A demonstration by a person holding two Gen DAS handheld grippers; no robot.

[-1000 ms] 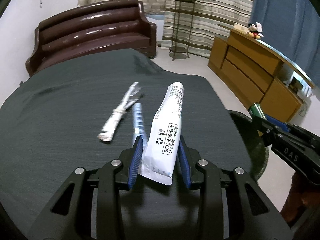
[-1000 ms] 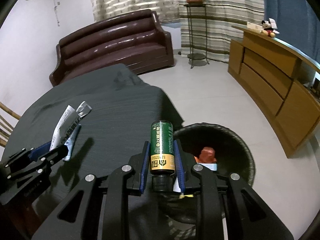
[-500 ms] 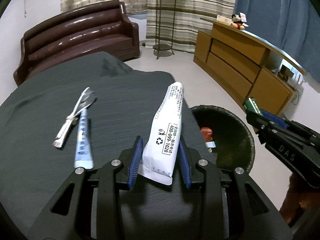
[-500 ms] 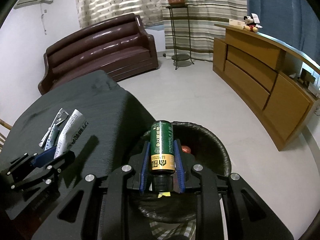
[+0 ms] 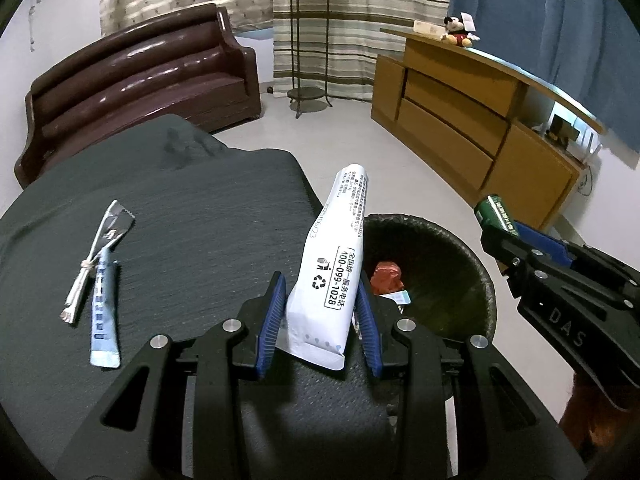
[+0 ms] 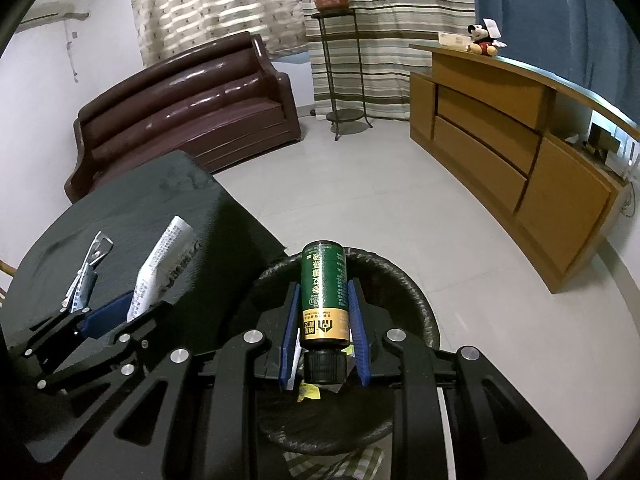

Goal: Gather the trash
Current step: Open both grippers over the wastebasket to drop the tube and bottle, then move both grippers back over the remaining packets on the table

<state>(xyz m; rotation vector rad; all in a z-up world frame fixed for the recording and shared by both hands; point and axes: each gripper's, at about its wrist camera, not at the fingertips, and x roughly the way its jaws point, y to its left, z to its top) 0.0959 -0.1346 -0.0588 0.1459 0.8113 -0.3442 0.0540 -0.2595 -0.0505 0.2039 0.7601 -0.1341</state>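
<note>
A cloth-covered table point(image 5: 168, 216) fills the near left of both views, and a trash bin point(image 5: 460, 248) stands on the floor just beside its right edge. Wrappers point(image 5: 386, 276) lie in the bin. On the table, a knotted wrapper point(image 5: 98, 256) lies just left of a flat sachet point(image 5: 105, 312), the two touching. A tube point(image 5: 336, 268) sits between the left gripper point(image 5: 318, 322) pads at the table's right edge. The right gripper point(image 6: 323, 326), to its right, holds a bottle point(image 6: 323, 292) over the bin. A sofa point(image 5: 136, 88) stands behind the table, a plant stand point(image 5: 310, 48) right of the sofa, and a sideboard point(image 5: 472, 120) along the right wall.
</note>
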